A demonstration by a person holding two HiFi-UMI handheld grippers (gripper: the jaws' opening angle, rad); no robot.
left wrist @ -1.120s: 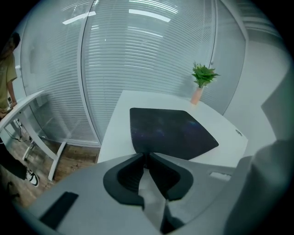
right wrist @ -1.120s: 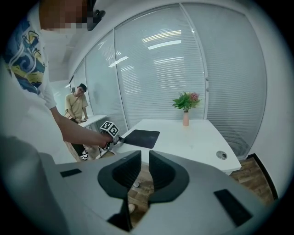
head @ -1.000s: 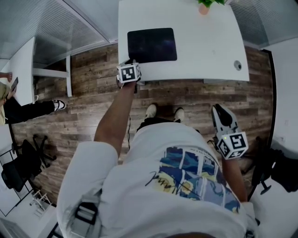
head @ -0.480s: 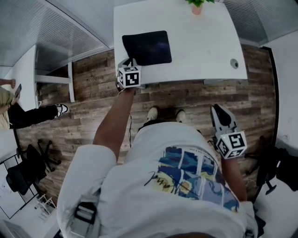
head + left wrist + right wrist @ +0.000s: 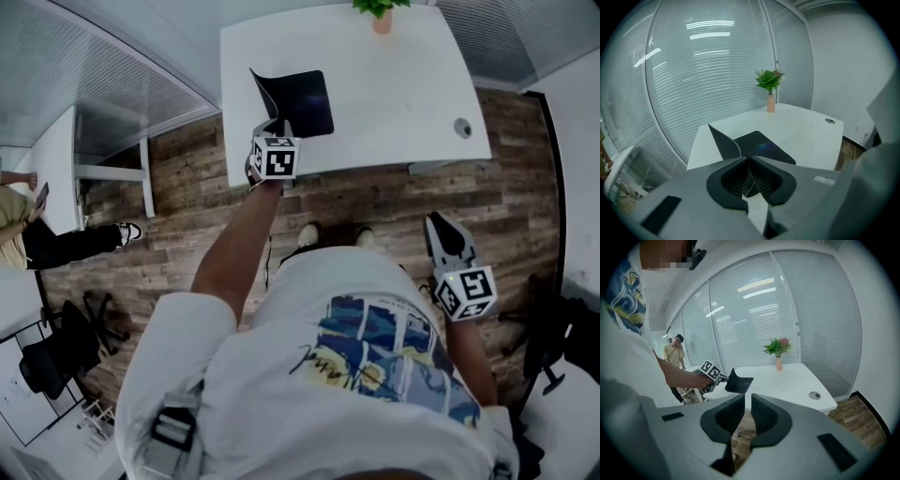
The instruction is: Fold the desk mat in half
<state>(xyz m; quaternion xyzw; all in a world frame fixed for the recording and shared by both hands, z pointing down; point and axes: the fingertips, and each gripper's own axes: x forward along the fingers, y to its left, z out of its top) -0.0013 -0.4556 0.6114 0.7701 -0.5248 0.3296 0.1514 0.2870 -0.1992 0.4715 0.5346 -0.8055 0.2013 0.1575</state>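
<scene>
At the far left edge of the head view, a bystander [image 5: 23, 220] in dark trousers and white shoes is standing beside a second white table [image 5: 47, 150], with a black office chair [image 5: 56, 347] sitting nearer on the plank floor [image 5: 187, 187]. Glass walls with lowered blinds [image 5: 112, 75] are running diagonally behind them towards the main white desk [image 5: 403, 103], which is filling the top middle of the view. The left gripper [image 5: 270, 124] is reaching over the desk's near left corner with its jaws clamping on the edge of the dark desk mat [image 5: 305, 101]; its own view is showing the thin sheet pinched between the pads. The mat is lying on the left part of the desk, its near left corner rising off the surface in a steep flap while the rest is resting flat. Further right, a small green plant in a pink vase [image 5: 380, 11] is standing at the desk's far edge, and a round cable grommet [image 5: 462, 127] is sitting near the desk's right side; the white top between them is bare. The right gripper [image 5: 441, 223] is hanging low at the person's right side over the floor, well apart from the desk, its jaws standing a narrow gap apart with nothing between them. More blinds [image 5: 487, 37] are closing off the room's right corner.
</scene>
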